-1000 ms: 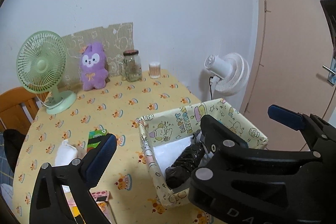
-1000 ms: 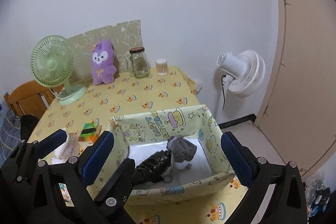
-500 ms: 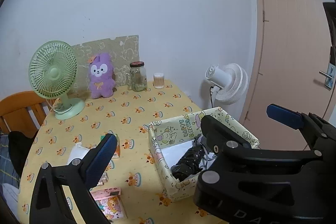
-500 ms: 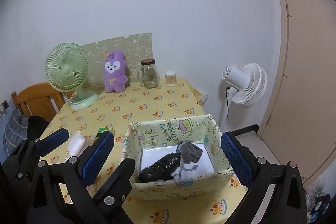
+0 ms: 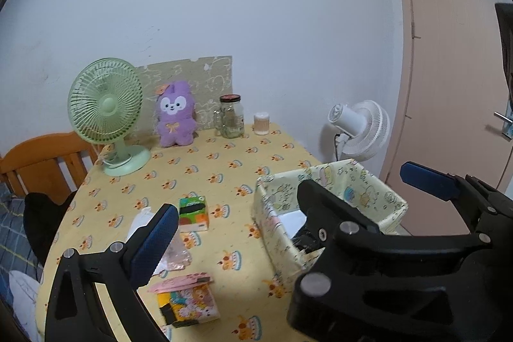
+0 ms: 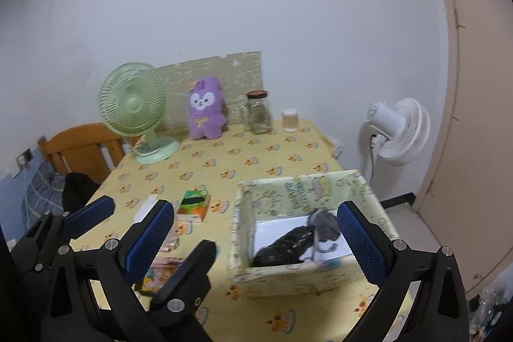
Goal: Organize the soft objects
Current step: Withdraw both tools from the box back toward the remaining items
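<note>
A patterned fabric box (image 6: 307, 191) (image 5: 279, 194) stands at the table's near right edge. Inside it lie a black soft item (image 6: 285, 249) (image 5: 304, 241) and a grey one (image 6: 323, 221). A purple plush rabbit (image 5: 175, 114) (image 6: 205, 109) sits upright at the back against a board. My left gripper (image 5: 288, 207) is open and empty, held high above the table's front. My right gripper (image 6: 256, 242) is open and empty, above the box's near side. In the right wrist view the left gripper's fingers (image 6: 89, 215) show at lower left.
A green fan (image 5: 107, 114) stands at back left, a glass jar (image 5: 231, 117) and a small cup (image 5: 262, 124) at the back. A green tissue pack (image 5: 192, 212), a white packet (image 5: 141, 220) and a cartoon pack (image 5: 189, 300) lie near the front. A white fan (image 5: 362, 125), door and wooden chair (image 5: 41, 159) surround the table.
Both grippers have pulled back and up from the box, so more of the table shows. Both stay open. The black and grey items remain in the box.
</note>
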The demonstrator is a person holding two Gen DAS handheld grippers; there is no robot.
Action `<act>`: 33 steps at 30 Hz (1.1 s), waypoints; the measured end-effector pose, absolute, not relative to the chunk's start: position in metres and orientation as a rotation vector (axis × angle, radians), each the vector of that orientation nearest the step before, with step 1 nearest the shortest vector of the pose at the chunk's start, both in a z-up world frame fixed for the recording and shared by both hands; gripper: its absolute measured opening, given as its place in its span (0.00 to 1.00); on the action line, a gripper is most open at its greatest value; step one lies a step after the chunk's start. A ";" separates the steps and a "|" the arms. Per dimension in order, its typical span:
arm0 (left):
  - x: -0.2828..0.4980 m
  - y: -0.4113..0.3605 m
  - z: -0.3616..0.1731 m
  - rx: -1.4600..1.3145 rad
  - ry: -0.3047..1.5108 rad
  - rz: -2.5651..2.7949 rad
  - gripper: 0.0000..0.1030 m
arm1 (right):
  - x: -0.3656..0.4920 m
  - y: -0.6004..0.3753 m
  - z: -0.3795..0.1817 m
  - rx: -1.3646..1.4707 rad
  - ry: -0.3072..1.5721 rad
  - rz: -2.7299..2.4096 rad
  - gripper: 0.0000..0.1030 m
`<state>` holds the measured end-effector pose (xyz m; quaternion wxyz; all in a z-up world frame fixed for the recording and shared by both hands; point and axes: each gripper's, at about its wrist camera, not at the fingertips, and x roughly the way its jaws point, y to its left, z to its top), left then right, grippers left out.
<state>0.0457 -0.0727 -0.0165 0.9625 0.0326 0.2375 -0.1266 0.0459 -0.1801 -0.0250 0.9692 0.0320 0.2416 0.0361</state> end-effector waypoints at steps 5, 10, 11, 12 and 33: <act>0.039 -0.061 -0.028 0.058 0.488 -0.229 0.97 | 0.041 -0.163 -0.033 0.030 0.472 0.085 1.00; 0.035 -0.049 -0.037 0.065 0.497 -0.190 0.97 | 0.040 -0.152 -0.045 0.039 0.481 0.106 0.99; 0.034 -0.046 -0.039 0.065 0.495 -0.183 0.97 | 0.040 -0.150 -0.047 0.039 0.481 0.110 0.99; 0.032 -0.043 -0.041 0.067 0.490 -0.173 0.97 | 0.040 -0.147 -0.049 0.039 0.477 0.113 0.99; 0.037 0.002 -0.092 0.030 0.577 -0.087 0.93 | 0.056 -0.096 -0.100 0.023 0.570 0.238 0.90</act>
